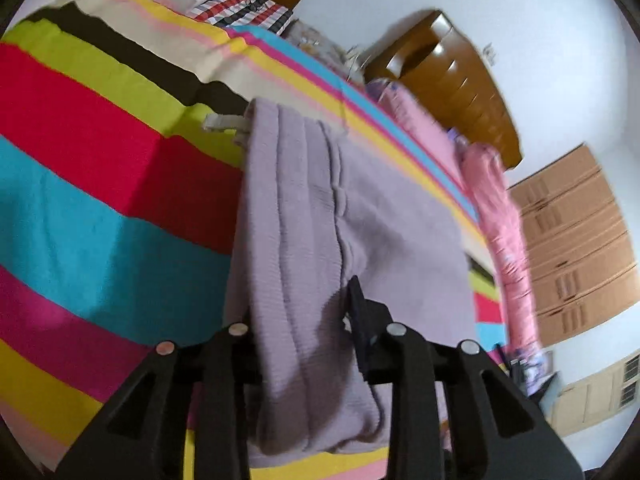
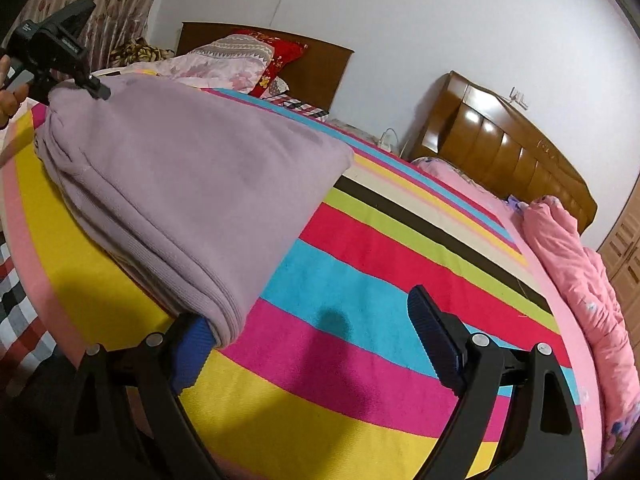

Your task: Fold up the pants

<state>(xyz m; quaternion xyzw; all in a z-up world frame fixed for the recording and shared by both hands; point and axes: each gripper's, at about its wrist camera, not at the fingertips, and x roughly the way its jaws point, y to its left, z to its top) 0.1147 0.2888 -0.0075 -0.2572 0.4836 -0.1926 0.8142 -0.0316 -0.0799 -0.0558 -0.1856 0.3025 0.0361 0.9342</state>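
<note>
Pants [image 2: 192, 184] lie folded on the striped sheet [image 2: 360, 280], left gripper [image 1: 304, 332] clamped on one end, right gripper [image 2: 304, 344] apart beside the other; edges should be squared before release.

White walls [image 2: 440, 20], wooden headboard [image 2: 512, 144], striped bedspread [image 2: 380, 248], wardrobe [image 1: 576, 240].

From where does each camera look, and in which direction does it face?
Left wrist view: sits on the left tongs, looks down along the lilac pants between its fingers toward the wooden headboard.
Right wrist view: sits on the open right tongs, looks across the striped bedcover; a hand shows.
Shared: pants, bedcover, headboard, pink quilt.
</note>
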